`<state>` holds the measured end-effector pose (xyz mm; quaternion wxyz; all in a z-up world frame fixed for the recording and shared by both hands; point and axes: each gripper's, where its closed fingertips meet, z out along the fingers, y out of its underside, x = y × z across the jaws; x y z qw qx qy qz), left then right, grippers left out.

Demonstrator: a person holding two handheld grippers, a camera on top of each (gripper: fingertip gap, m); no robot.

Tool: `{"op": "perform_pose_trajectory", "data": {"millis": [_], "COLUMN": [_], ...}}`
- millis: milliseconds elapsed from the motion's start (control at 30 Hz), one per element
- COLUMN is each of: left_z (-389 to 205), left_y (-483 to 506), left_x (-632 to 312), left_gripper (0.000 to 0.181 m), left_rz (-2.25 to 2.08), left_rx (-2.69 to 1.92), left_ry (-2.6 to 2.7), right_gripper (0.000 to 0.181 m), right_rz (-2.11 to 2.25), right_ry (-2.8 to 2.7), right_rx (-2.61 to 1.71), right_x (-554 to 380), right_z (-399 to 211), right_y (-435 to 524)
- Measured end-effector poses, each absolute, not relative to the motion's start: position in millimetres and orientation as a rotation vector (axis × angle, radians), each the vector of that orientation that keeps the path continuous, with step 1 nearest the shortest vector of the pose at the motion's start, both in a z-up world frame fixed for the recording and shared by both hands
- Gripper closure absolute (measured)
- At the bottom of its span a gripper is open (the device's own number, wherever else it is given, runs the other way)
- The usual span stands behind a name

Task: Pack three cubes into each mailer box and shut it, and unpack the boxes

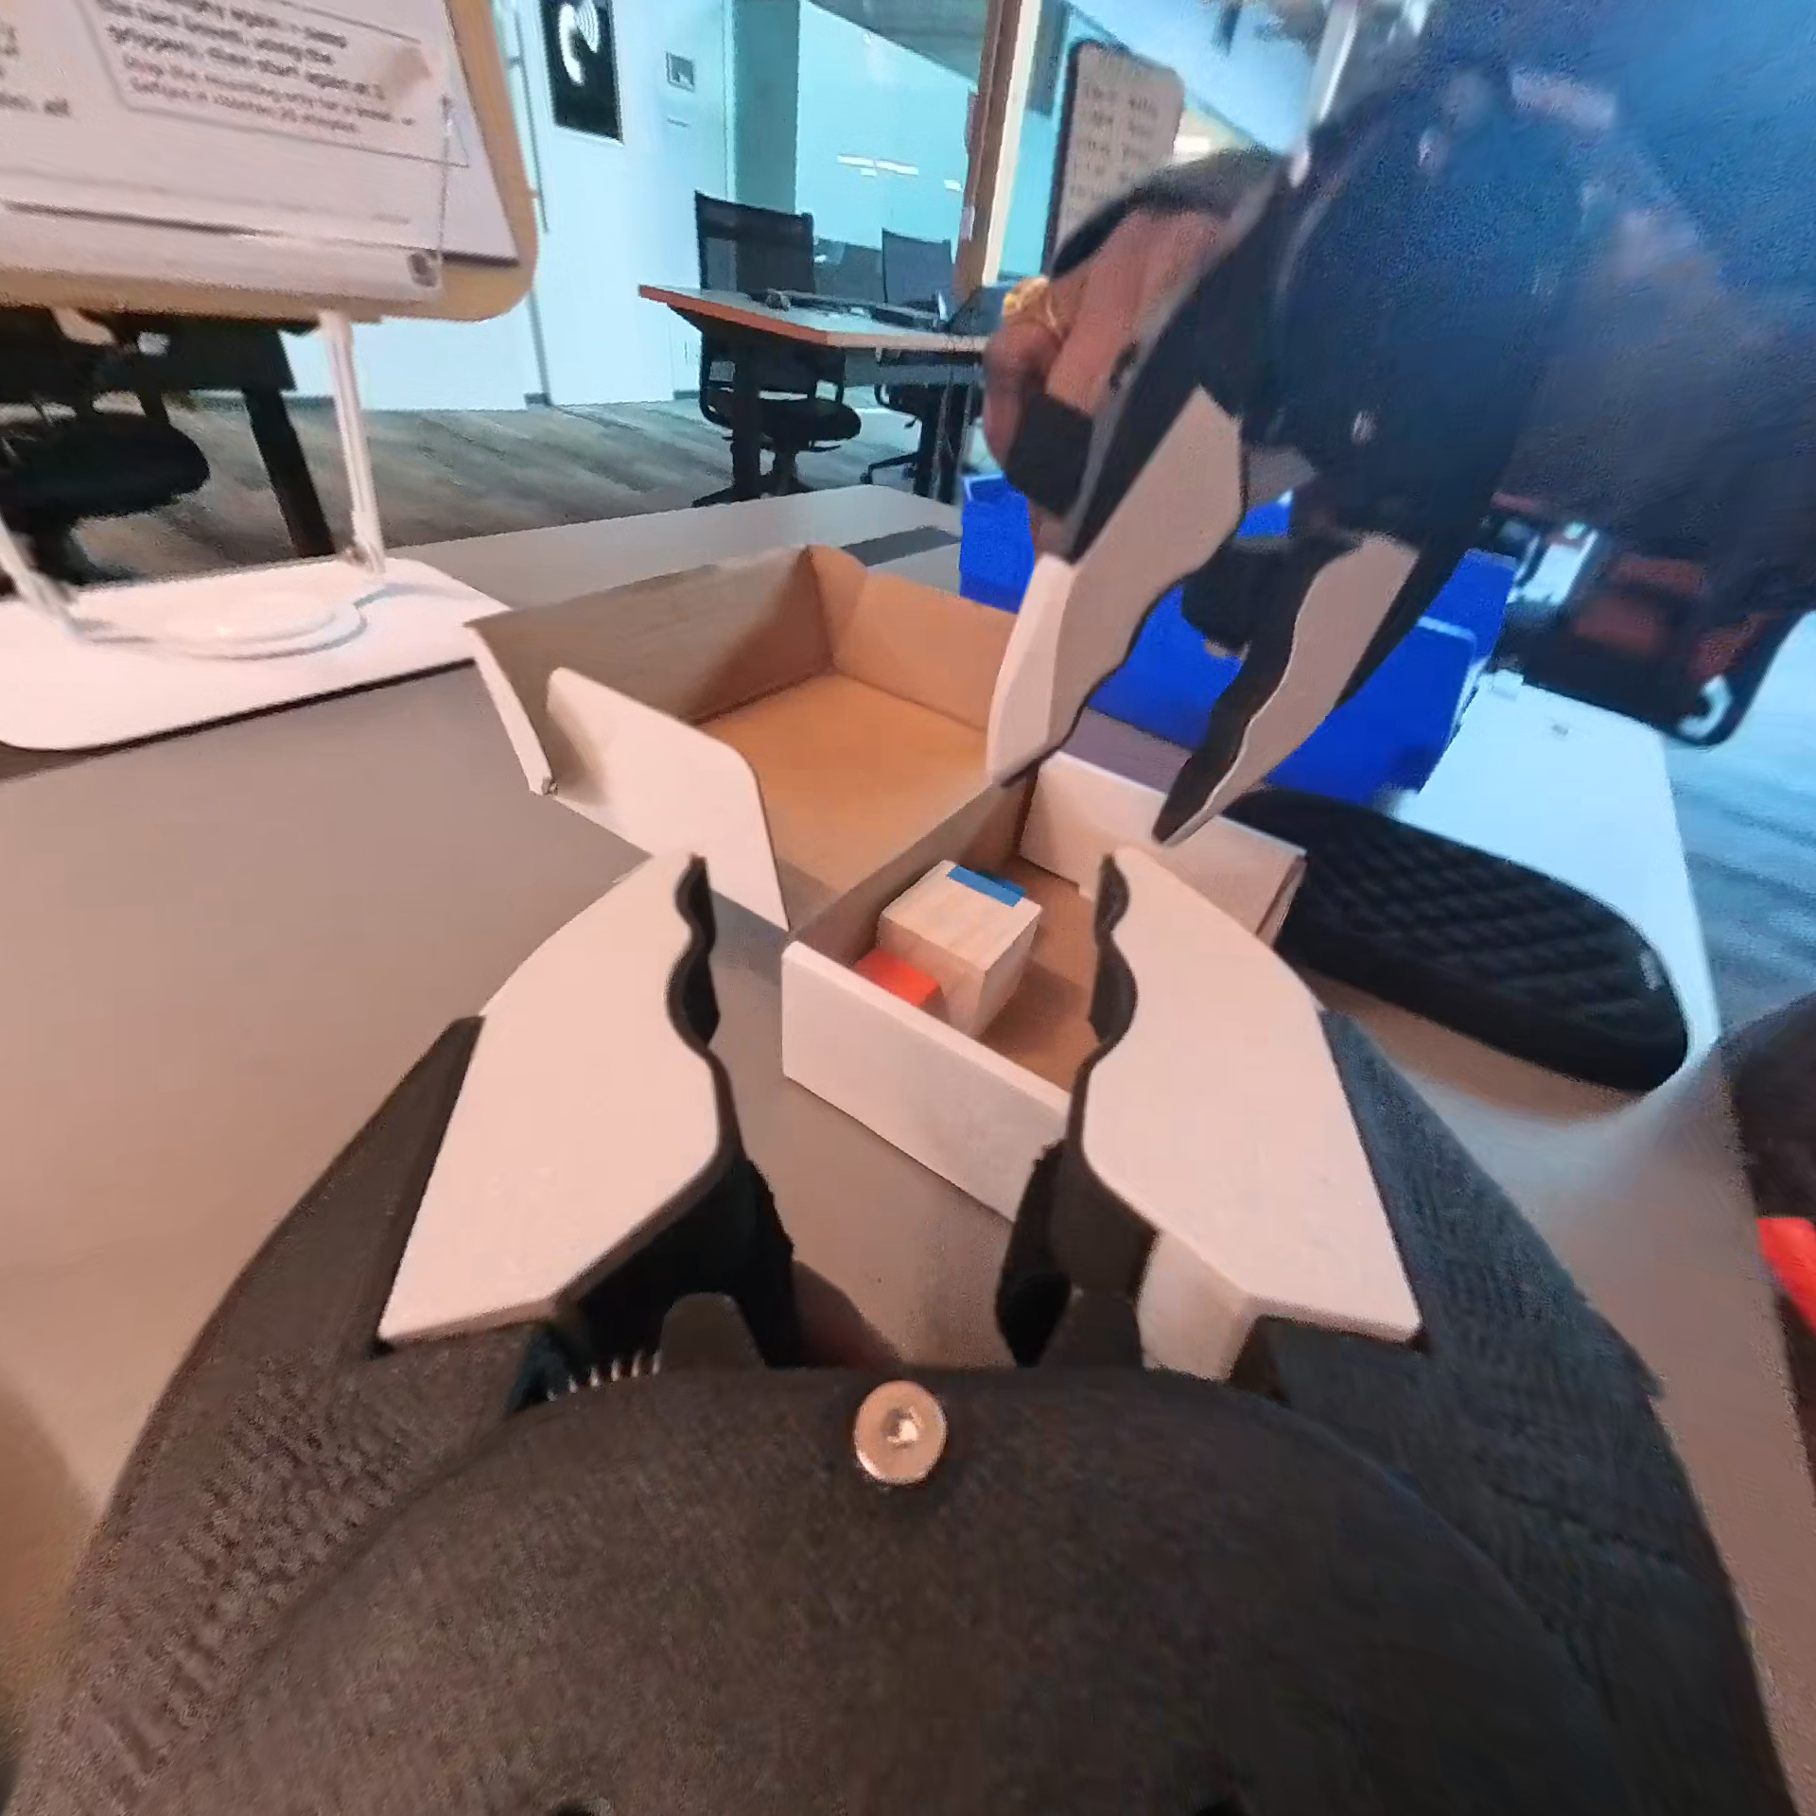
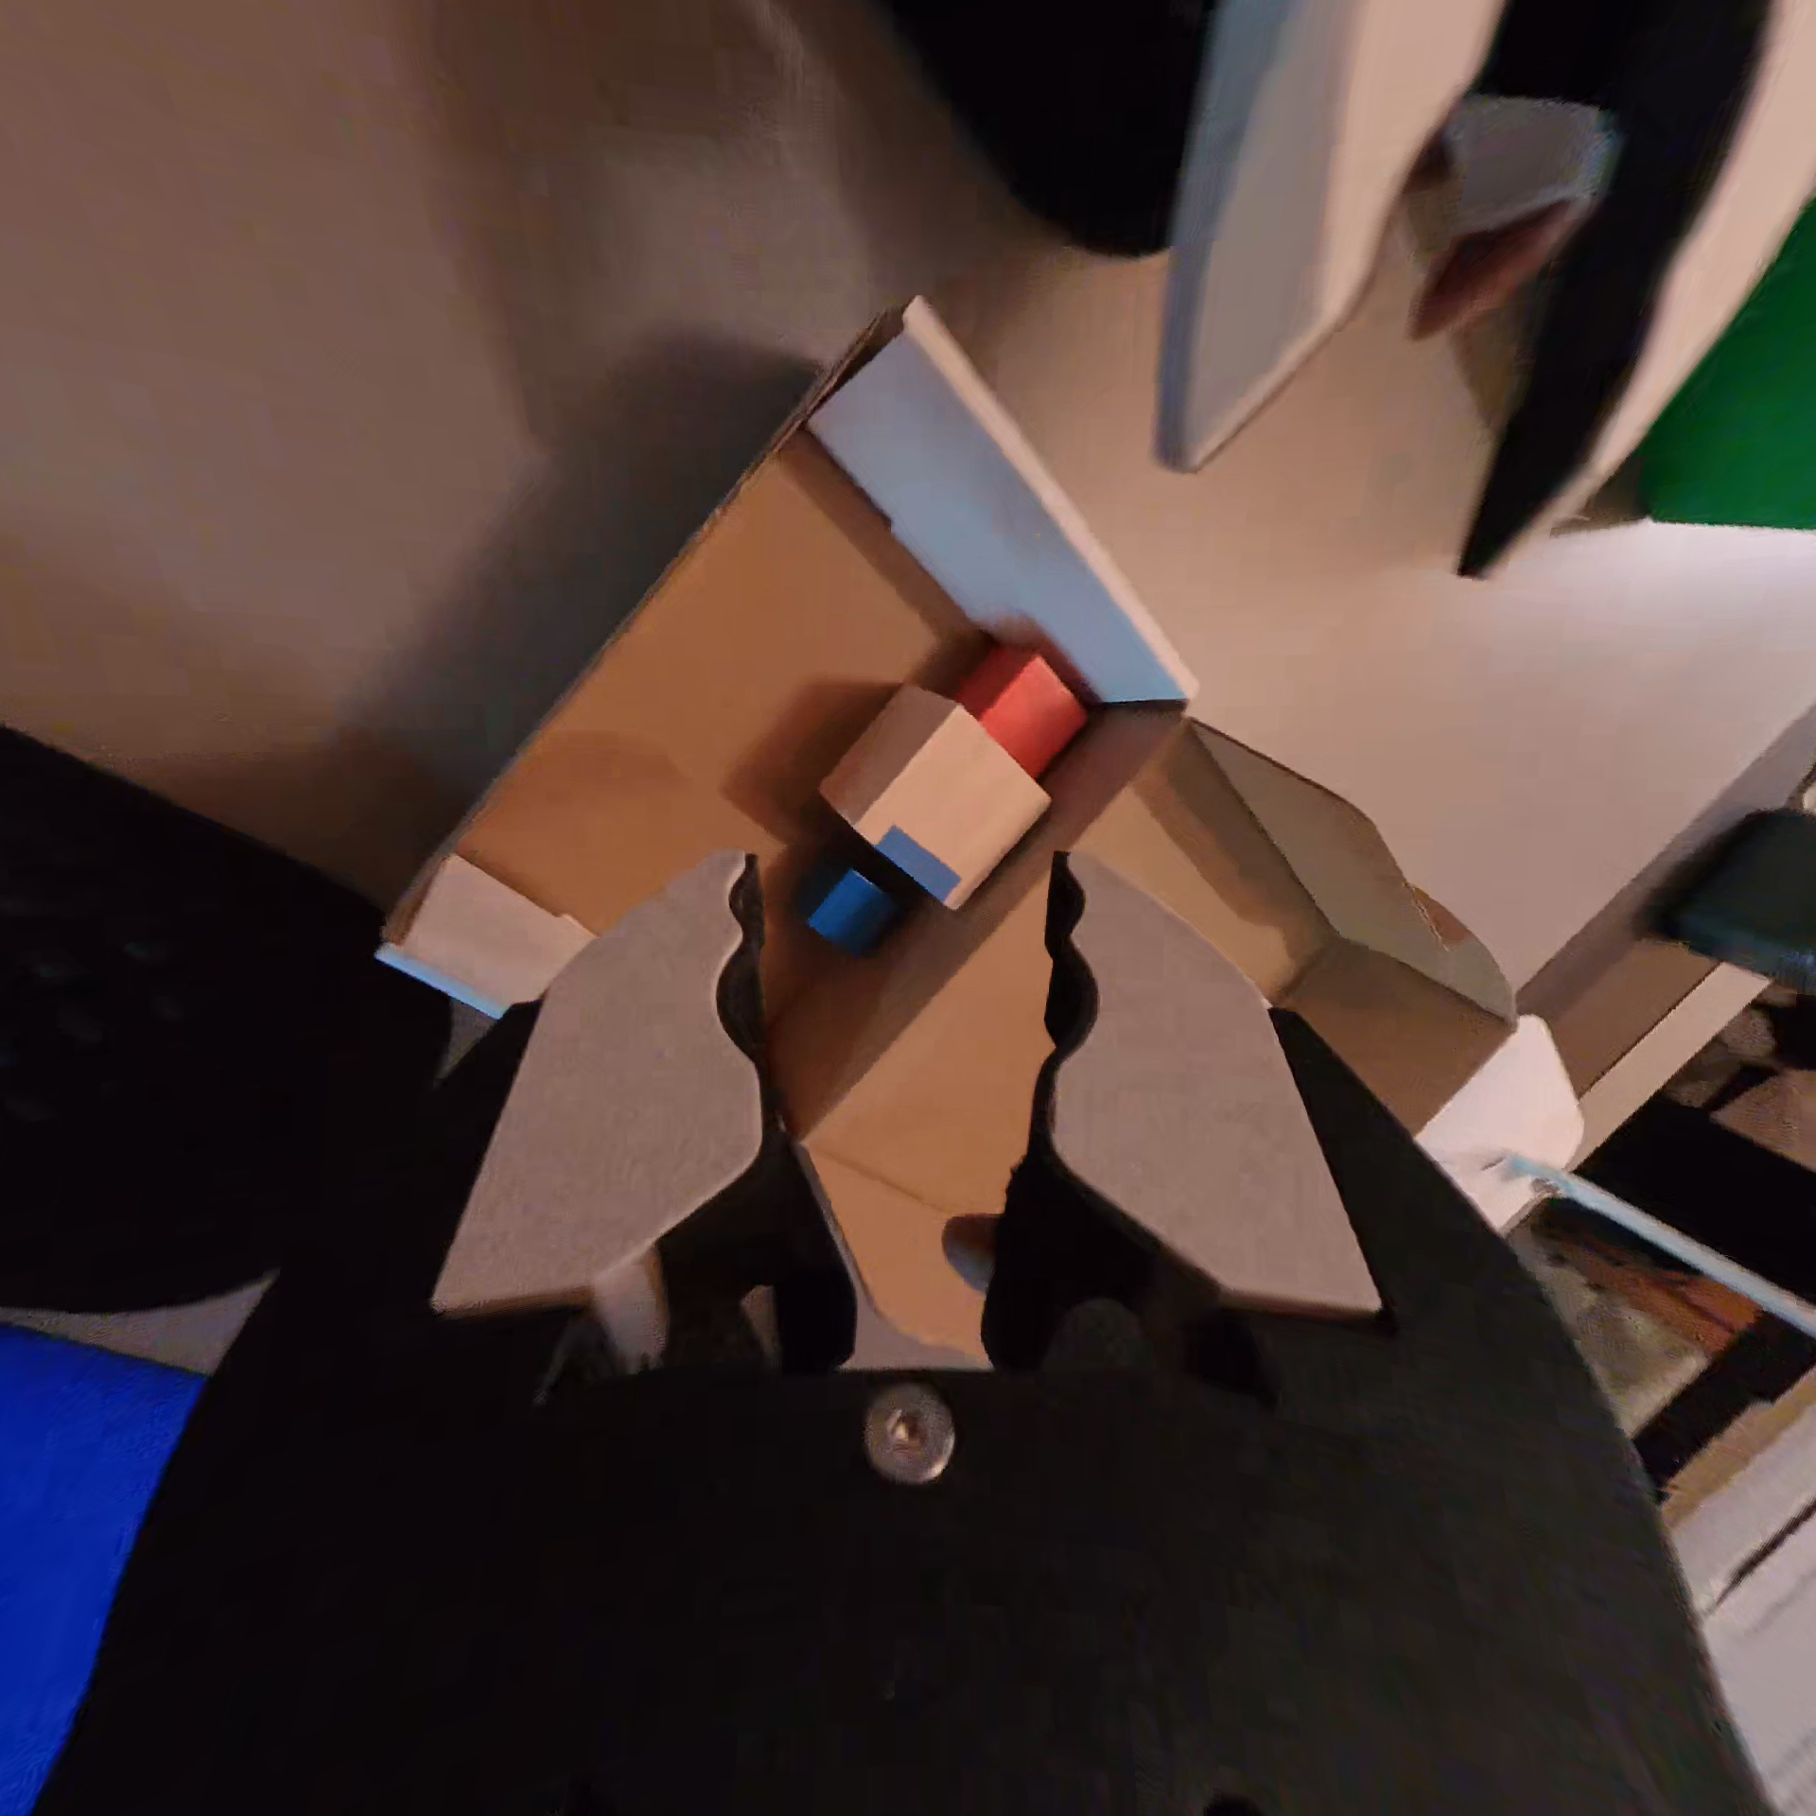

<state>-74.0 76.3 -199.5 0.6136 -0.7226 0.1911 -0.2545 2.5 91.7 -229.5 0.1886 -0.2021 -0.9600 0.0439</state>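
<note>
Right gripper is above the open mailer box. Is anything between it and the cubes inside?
Nothing visible blocks it. The mailer box is open, its lid folded back, and the right gripper hangs open above the wooden cube, red cube and blue cube. The left gripper is off to the side.

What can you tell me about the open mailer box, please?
The mailer box is white outside and brown corrugated card inside. It lies open on the table, its lid swung back with side flaps raised. Inside sit a pale wooden cube with a blue patch, a red cube and a blue cube, close together near one wall. Neither gripper touches it.
</note>
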Motion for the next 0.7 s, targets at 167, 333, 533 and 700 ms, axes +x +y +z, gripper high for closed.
{"op": "perform_pose_trajectory", "data": {"millis": [167, 333, 533, 700], "left_z": [-187.5, -185.6, -185.9, -187.6], "left_y": [80.2, 79.5, 76.6, 76.2], "left_x": [-92.6, -94.2, -88.9, -88.0], "left_gripper": [0.100, 0.100, 0.100, 0.101], "left_rz": [-0.712, -0.699, -0.690, -0.664], "left_rx": [-1.595, -1.579, -1.581, -1.588], "left_ry": [0.283, 0.286, 0.330, 0.350], "right_gripper": [0.128, 0.125, 0.132, 0.139], "right_rz": [-0.055, -0.238, -0.373, -0.384], "right_ry": [-2.764, -2.830, -2.884, -2.895], "right_rx": [-0.269, 0.011, 0.202, 0.237], "right_x": [-13.9, -20.4, -19.7, -16.5], "right_z": [-248.4, -261.5, -275.6, -277.5], "right_y": [99.7, 105.3, 110.2, 104.9]}}
